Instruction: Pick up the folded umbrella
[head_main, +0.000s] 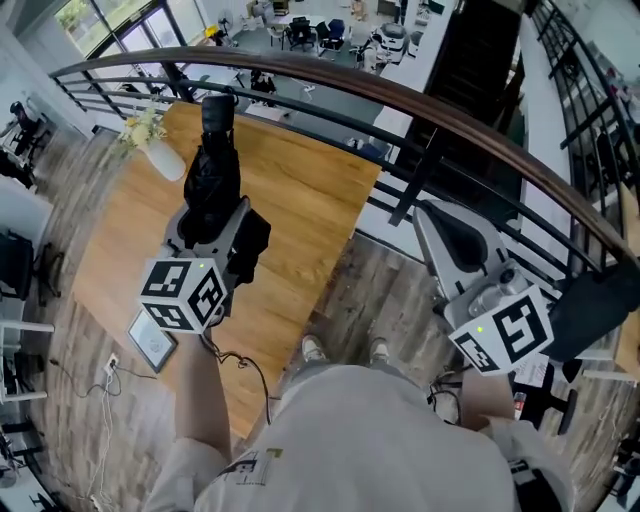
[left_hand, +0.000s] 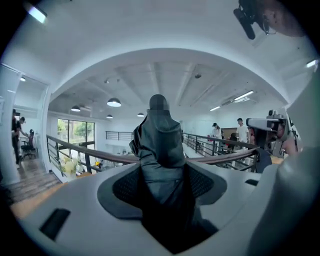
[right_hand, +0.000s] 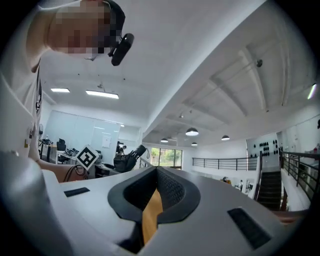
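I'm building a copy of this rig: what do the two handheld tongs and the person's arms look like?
Both the left tongs and right tongs have pale grey shells with dark textured pads. Each carries a white cube with black square markers. A black cable trails from the left. The person wears a pale short-sleeved shirt.

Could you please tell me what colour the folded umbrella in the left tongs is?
The folded umbrella is black; it shows best in the head view.

black folded umbrella (head_main: 210, 180) clamped in the left tongs (left_hand: 160, 172), jutting forward.
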